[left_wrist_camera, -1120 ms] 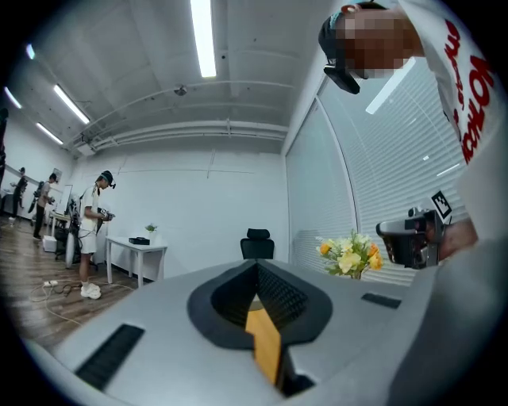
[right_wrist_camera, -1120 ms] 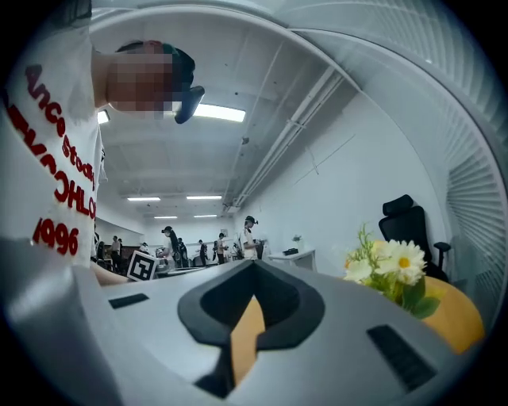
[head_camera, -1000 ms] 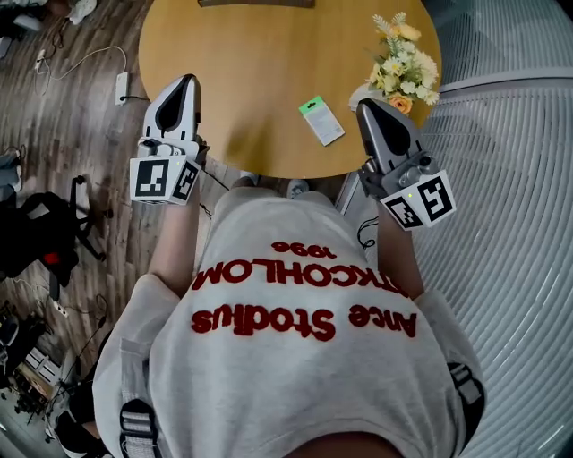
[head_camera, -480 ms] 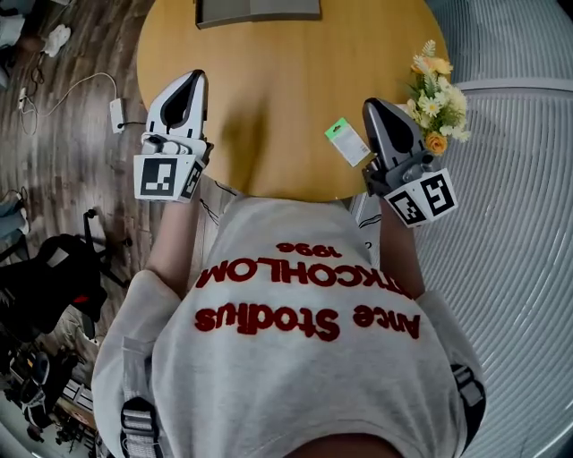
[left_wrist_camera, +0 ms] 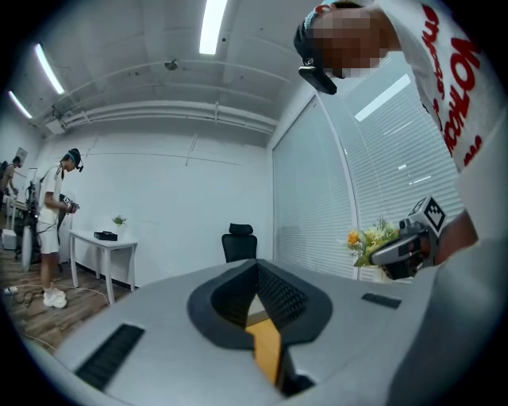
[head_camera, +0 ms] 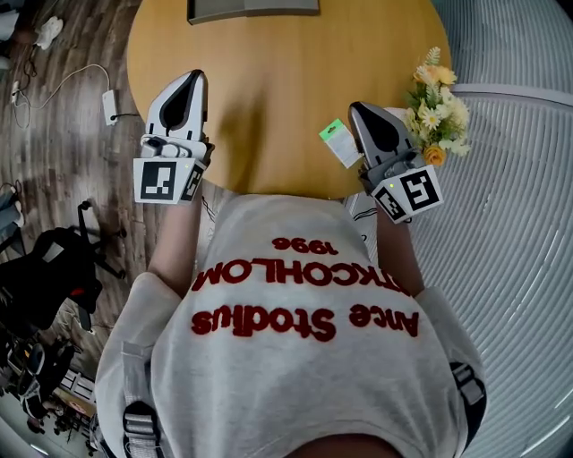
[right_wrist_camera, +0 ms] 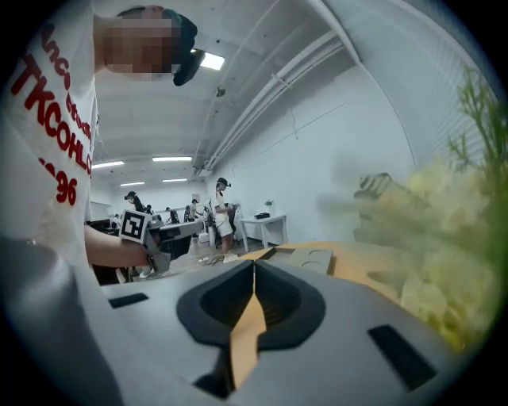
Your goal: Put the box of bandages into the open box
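**Both grippers empty, bandage box not yet picked up**

The round wooden table [head_camera: 269, 80] is my landmark. At the table's far edge sits the open box [head_camera: 252, 9]. Only its near wall shows from my head, so I cannot tell what, if anything, is inside. A bunch of flowers [head_camera: 436, 94] stands at the table's right rim.

My left gripper [head_camera: 192, 77] hovers over the table's near left rim, jaws pressed together with nothing between them. My right gripper [head_camera: 356, 109] is over the near right rim, also closed and empty.

The bandage box [head_camera: 339, 143] is the smallest thing here. It lies flat on the table close to the near right rim, just beside my right gripper.

I judge the step in hand to be the pickup. To do it well I should spread the right jaws first and come at the bandage box across its narrow width. I should keep clear of the flowers and close squarely so the flat pack doesn't skid off the rim.
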### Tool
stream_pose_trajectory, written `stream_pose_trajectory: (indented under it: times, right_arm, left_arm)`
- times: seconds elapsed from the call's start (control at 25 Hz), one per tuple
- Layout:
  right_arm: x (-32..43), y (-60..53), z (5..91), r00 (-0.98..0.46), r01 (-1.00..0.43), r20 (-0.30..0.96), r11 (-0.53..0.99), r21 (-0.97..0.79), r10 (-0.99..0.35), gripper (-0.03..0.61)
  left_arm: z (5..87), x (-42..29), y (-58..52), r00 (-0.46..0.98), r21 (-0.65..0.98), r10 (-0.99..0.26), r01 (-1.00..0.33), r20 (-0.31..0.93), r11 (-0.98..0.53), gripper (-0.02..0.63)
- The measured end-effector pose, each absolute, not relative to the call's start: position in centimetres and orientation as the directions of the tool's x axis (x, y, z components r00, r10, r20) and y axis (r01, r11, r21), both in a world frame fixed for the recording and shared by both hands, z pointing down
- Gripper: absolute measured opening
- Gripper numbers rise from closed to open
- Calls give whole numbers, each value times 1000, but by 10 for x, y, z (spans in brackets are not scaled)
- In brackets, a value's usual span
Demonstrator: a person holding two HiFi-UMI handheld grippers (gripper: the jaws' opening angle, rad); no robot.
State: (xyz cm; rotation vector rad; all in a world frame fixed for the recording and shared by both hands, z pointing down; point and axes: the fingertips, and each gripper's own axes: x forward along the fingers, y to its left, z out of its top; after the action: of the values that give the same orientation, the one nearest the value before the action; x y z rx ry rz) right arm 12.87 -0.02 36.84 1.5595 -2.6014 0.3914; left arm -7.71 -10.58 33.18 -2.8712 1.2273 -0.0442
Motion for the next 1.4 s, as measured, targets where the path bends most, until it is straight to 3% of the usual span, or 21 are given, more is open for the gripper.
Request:
stream_pose_trajectory:
  times: [0.12,0.44,0.64,0.88,1.4]
  right_arm:
    - [121,6,400,-494,-869,295,455,-195,-818,31]
    - [118,34,496,-496,-864,543,450,-227,-678,225]
    - [122,45,550,-399,-876,713,470,-111,-576,314]
    - [121,56,592,-310,-837,839,546,-18,-447,350]
    - [126,62,628,-311,-822,910,558,-112,-275,357]
  left_arm:
    - [336,-70,-106,693,-40,-721,-720,32,-693,6]
    - [359,-52,-98,710,-8,-700,-701,71,-713,6]
    - [367,-53,-98,716,-2,-692,-694,92,-720,6]
    - [378,-62,-99,712,16,-692,-698,123,-716,6]
    - [381,-60,-100,712,18,-691,-698,125,-716,6]
